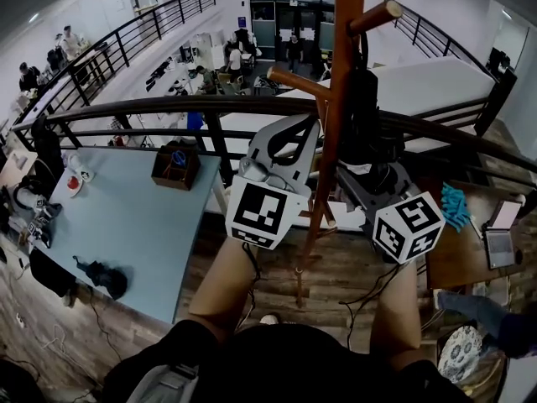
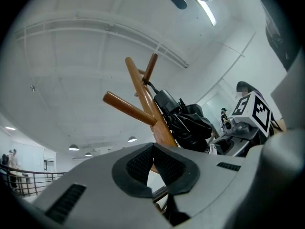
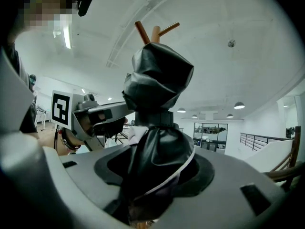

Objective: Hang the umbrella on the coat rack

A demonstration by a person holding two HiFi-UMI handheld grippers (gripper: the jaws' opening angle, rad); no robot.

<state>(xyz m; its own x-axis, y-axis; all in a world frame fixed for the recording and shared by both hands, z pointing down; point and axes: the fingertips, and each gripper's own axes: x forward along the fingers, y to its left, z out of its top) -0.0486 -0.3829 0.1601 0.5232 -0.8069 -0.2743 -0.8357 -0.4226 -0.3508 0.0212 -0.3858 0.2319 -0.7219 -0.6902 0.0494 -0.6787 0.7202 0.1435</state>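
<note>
The person is standing at a wooden coat rack (image 1: 339, 57), holding a gripper in each hand and raising both beside its pole. The right gripper (image 1: 370, 175) is grasping the folded black umbrella (image 1: 361, 116). In the right gripper view its jaws (image 3: 155, 168) are standing wide apart, with the bunched black fabric (image 3: 157, 80) filling the gap and pressing against both pads. The umbrella is standing roughly upright just right of the pole, close against it, with its upper end below the slanting peg (image 1: 375, 17). A thin black cord (image 1: 363, 47) is running from its top up to the base of that peg; whether the cord is lying over the peg cannot be told. The left gripper (image 1: 304, 133) is clenched on nothing: in its own view the dark pads (image 2: 152, 149) are meeting at their tips, with only background showing behind them. It is hovering just left of the pole, under another peg (image 1: 298, 82), and is tilting slightly upward. From that view the rack (image 2: 143, 92) is leaning across the ceiling, with the umbrella (image 2: 190, 125) bunched against its right side. Behind the rack a dark railing (image 1: 168, 107) is curving across the head view, and a pale blue table (image 1: 143, 225) is lying to the left.
</note>
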